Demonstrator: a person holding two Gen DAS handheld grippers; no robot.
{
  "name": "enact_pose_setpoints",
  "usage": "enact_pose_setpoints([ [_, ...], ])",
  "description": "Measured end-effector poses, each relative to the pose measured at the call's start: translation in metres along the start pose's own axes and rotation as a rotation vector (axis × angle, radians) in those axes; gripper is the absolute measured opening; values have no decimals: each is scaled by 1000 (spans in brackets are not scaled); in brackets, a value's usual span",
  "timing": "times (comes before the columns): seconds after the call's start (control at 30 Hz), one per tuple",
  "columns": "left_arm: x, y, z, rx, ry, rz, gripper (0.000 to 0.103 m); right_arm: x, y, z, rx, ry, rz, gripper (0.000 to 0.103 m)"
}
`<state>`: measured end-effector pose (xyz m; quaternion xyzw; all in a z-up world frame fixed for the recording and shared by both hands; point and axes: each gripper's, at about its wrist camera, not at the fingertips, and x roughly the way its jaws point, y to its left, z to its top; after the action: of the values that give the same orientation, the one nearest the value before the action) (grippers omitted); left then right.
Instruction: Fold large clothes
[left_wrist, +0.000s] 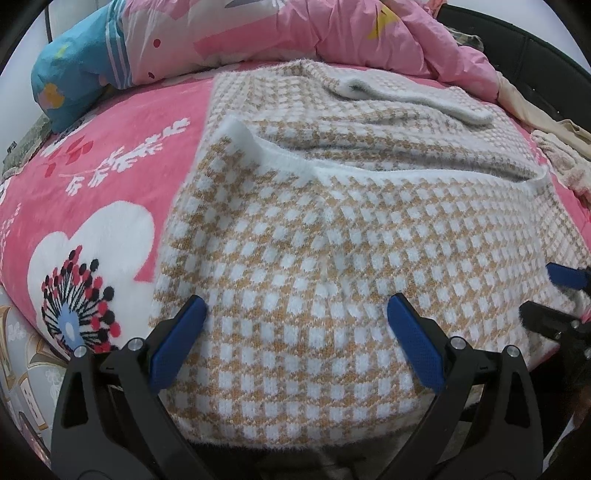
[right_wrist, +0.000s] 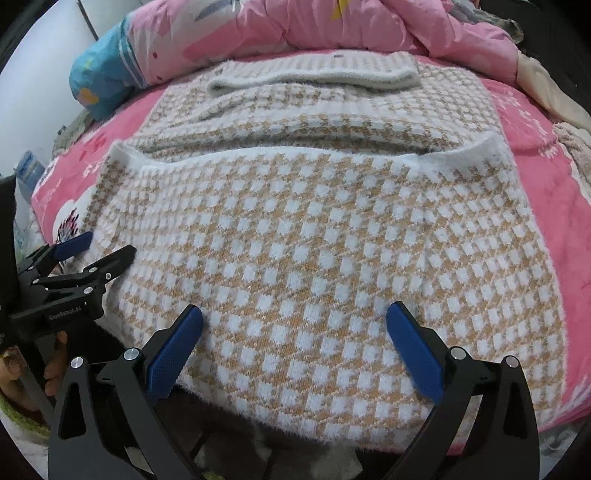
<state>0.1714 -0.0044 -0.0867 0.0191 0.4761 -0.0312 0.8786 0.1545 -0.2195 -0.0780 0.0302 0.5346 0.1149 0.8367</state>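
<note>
A tan and white checked knit sweater (left_wrist: 332, 240) lies on a pink bed, its near part folded up over the rest, with a white hem edge (left_wrist: 369, 171) across the middle. It also shows in the right wrist view (right_wrist: 314, 240). My left gripper (left_wrist: 295, 306) is open and empty, its blue fingers over the near left part of the sweater. My right gripper (right_wrist: 295, 314) is open and empty over the near right part. Each gripper shows at the edge of the other's view: the right gripper (left_wrist: 554, 295), the left gripper (right_wrist: 96, 251).
A pink floral blanket (left_wrist: 92, 184) covers the bed. A pink quilt (left_wrist: 295, 33) and a blue pillow (left_wrist: 74, 74) lie bunched at the far side. Cream clothes (left_wrist: 554, 140) lie at the far right. The bed's near edge is just below the sweater.
</note>
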Motion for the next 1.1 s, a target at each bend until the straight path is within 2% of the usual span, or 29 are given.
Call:
enact_pose_setpoints([
  [0.07, -1, -1, -2, 5, -5, 2, 95, -10, 4, 5, -10, -57, 8, 97],
  [0.17, -3, -3, -5, 9, -21, 7, 95, -15, 10, 11, -51, -124, -37, 97],
  [0.3, -7, -4, -10, 18, -52, 8, 95, 12, 8, 10, -74, -87, -36, 97],
  [0.37, -14, -3, -14, 39, -85, -13, 95, 17, 1, 6, -54, -102, 4, 97],
  [0.47, -35, 9, -23, 48, -181, -67, 95, 16, -1, 5, -62, -104, 19, 97],
  [0.57, -53, 27, -30, 43, -268, -73, 95, 15, -1, 2, -69, -108, 25, 97],
  [0.67, -58, 47, -27, 12, -295, -72, 95, 14, -2, 0, -71, -112, 31, 97],
  [0.77, -56, 62, -23, -15, -290, -69, 94, 14, -2, -1, -74, -113, 33, 97],
  [0.87, -50, 75, -12, -36, -282, -129, 76, 11, -3, -5, -79, -112, 38, 97],
  [0.93, -43, 80, -6, -53, -268, -165, 68, 11, -2, -6, -79, -111, 37, 97],
  [1.0, -34, 80, -1, -61, -245, -182, 55, 11, -1, -7, -81, -111, 38, 97],
  [1.1, -25, 79, 6, -65, -222, -208, 42, 11, -1, -7, -81, -111, 38, 97],
])
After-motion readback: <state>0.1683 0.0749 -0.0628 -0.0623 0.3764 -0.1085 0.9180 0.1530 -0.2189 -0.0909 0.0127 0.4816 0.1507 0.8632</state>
